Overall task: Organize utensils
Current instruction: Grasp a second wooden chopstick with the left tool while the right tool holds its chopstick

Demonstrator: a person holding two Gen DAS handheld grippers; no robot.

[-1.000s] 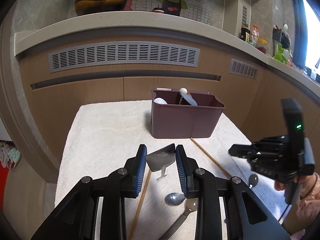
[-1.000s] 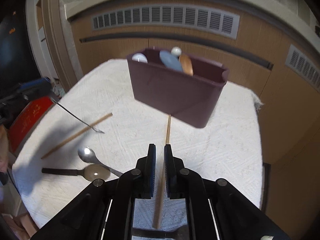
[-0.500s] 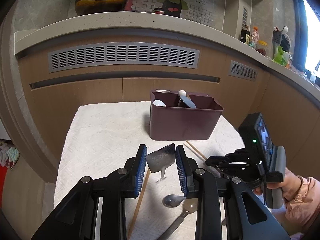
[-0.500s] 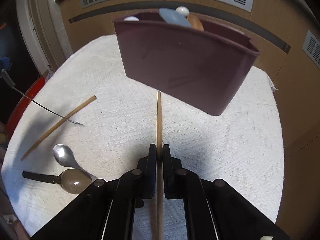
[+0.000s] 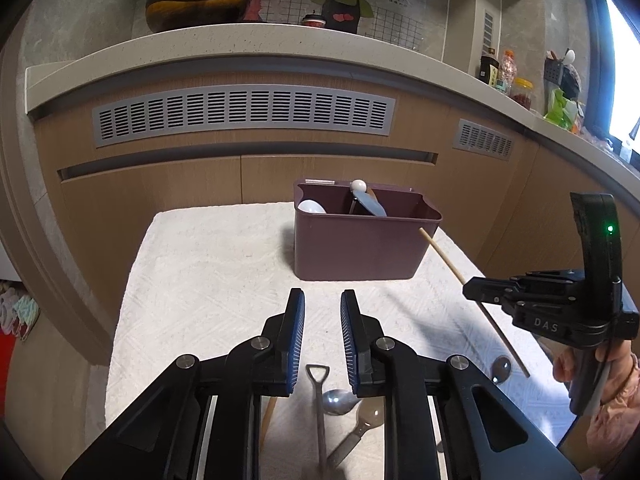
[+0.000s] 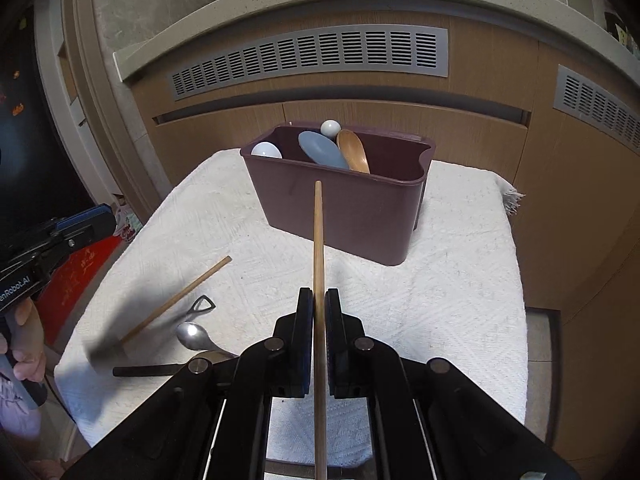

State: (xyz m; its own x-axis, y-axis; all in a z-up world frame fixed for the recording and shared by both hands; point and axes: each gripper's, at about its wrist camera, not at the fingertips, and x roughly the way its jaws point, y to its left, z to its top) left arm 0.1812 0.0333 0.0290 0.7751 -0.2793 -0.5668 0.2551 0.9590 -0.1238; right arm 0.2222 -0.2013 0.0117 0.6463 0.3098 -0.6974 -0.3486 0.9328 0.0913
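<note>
My right gripper (image 6: 319,298) is shut on a wooden chopstick (image 6: 318,240) and holds it off the cloth, its tip pointing at the maroon utensil box (image 6: 344,208). The box holds a blue spoon (image 6: 322,150), a wooden spoon (image 6: 354,152) and a white spoon (image 6: 267,150). My left gripper (image 5: 322,310) is open and empty above the cloth. Below it lie a small metal shovel-shaped spoon (image 5: 319,392), a steel spoon (image 5: 338,396) and a brownish spoon (image 5: 370,418). In the left wrist view the right gripper (image 5: 476,291) holds the chopstick (image 5: 442,254) near the box (image 5: 360,248).
A second chopstick (image 6: 176,300) lies on the white cloth (image 6: 440,280) at the left. A black-handled utensil (image 6: 144,370) lies near the front edge. Another steel spoon (image 5: 501,368) lies at the right. Wooden cabinets with vents stand behind the table.
My left gripper let go of the metal shovel spoon, which now lies on the cloth. My right gripper closed on the chopstick and lifted it toward the box.
</note>
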